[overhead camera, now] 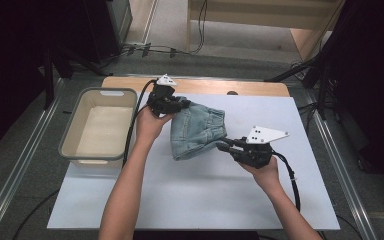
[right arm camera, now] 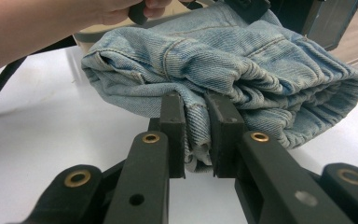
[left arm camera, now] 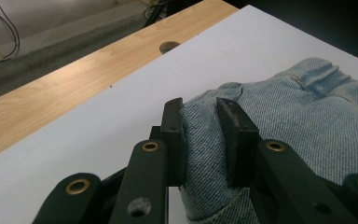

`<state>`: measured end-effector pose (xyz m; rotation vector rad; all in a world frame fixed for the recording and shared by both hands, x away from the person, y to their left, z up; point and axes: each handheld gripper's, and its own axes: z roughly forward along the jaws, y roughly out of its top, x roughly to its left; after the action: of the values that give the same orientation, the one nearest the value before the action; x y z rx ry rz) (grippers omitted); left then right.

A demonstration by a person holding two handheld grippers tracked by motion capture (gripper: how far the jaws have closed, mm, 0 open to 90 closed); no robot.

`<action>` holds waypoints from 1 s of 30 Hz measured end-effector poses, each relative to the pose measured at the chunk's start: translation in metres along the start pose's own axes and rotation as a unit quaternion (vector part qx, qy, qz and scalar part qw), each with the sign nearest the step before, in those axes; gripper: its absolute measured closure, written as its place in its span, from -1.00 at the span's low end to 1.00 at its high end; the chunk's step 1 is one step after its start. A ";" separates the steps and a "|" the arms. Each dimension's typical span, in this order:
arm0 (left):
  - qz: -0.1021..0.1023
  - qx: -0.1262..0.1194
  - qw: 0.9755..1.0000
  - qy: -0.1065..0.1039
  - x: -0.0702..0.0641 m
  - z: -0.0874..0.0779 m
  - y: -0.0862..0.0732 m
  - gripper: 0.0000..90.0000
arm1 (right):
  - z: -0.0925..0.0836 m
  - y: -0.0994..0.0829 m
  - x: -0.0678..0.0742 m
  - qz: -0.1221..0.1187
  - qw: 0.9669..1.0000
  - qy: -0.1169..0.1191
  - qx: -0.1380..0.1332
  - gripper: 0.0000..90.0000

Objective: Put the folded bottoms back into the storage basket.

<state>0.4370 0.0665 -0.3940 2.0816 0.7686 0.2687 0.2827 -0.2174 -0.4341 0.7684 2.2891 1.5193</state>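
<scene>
A folded bundle of light blue denim (overhead camera: pixel 199 129) hangs between my two grippers above the white table top (overhead camera: pixel 190 195). My left gripper (overhead camera: pixel 179 105) is shut on the denim's far left edge; in the left gripper view its jaws pinch a thick fold of the denim (left arm camera: pixel 205 140). My right gripper (overhead camera: pixel 223 145) is shut on the denim's near right edge, and in the right gripper view the denim (right arm camera: pixel 223 60) bulges above jaws that clamp a hem fold (right arm camera: pixel 196 135). The left hand (right arm camera: pixel 121 9) shows beyond the cloth.
A beige plastic bin (overhead camera: pixel 100 125) stands left of the denim, with nothing seen inside. A wooden strip (overhead camera: pixel 200 86) with a round hole (left arm camera: pixel 168 46) runs along the table's far edge. Black stands and cables lie on the floor around.
</scene>
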 end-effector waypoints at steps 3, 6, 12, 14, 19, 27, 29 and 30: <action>0.001 -0.002 1.000 0.001 0.001 -0.003 0.001 0.64 | 0.002 0.003 0.001 -0.003 1.000 0.003 -0.002 0.71; 0.003 -0.002 1.000 0.005 0.004 -0.009 0.001 0.64 | 0.004 0.006 0.002 -0.005 1.000 0.005 -0.002 0.71; 0.005 -0.005 1.000 0.012 0.007 -0.016 0.002 0.64 | 0.010 0.012 0.005 -0.010 1.000 0.007 -0.003 0.71; 0.004 -0.006 1.000 0.014 0.008 -0.018 0.002 0.64 | 0.011 0.014 0.006 -0.012 1.000 0.008 -0.002 0.71; 0.005 -0.007 1.000 0.016 0.011 -0.023 0.002 0.64 | 0.015 0.018 0.008 -0.015 1.000 0.009 -0.003 0.71; 0.012 -0.002 1.000 0.023 0.015 -0.031 0.003 0.64 | 0.021 0.023 0.010 -0.015 1.000 0.016 -0.006 0.71; 0.014 -0.002 1.000 0.025 0.016 -0.033 0.004 0.64 | 0.023 0.024 0.010 -0.015 1.000 0.016 -0.007 0.71; 0.014 -0.002 1.000 0.026 0.016 -0.033 0.004 0.64 | 0.023 0.024 0.010 -0.016 1.000 0.016 -0.008 0.71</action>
<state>0.4362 0.0969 -0.3725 2.0894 0.7697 0.3398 0.2928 -0.1864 -0.4211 0.7044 2.2986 1.5440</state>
